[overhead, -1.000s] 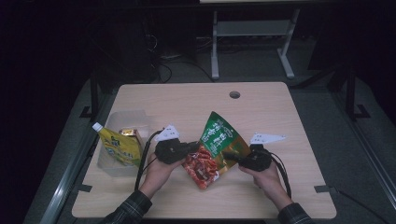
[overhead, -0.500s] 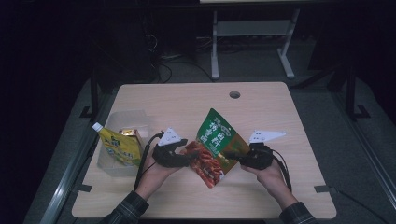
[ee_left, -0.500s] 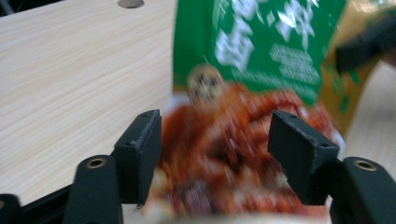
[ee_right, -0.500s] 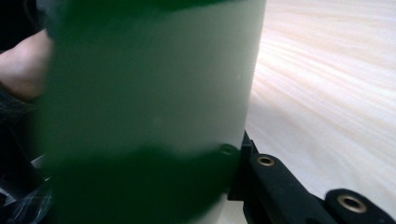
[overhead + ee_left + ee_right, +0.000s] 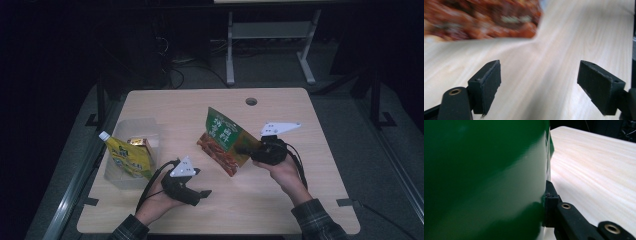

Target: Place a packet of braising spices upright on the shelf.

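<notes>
A green and red snack bag (image 5: 225, 140) hangs tilted above the middle of the wooden table (image 5: 280, 200). My right gripper (image 5: 245, 149) is shut on the bag's right edge; in the right gripper view the green bag (image 5: 484, 177) is pinched by the black jaw. My left gripper (image 5: 202, 194) sits low near the table's front, left of the bag. Its jaws have just been opening and stand wide apart with nothing between them (image 5: 539, 87). The bag's red lower part (image 5: 481, 20) is blurred beyond them.
A clear plastic bin (image 5: 145, 131) at the table's left holds a yellow spouted pouch (image 5: 129, 159) and a small brown pack (image 5: 138, 143). A round cable hole (image 5: 251, 101) lies near the far edge. A metal frame (image 5: 270, 35) stands on the floor behind.
The left gripper let go of the bag's left side, opened, and drew back toward the front left. The right gripper lifted the bag, which now hangs from it alone.
</notes>
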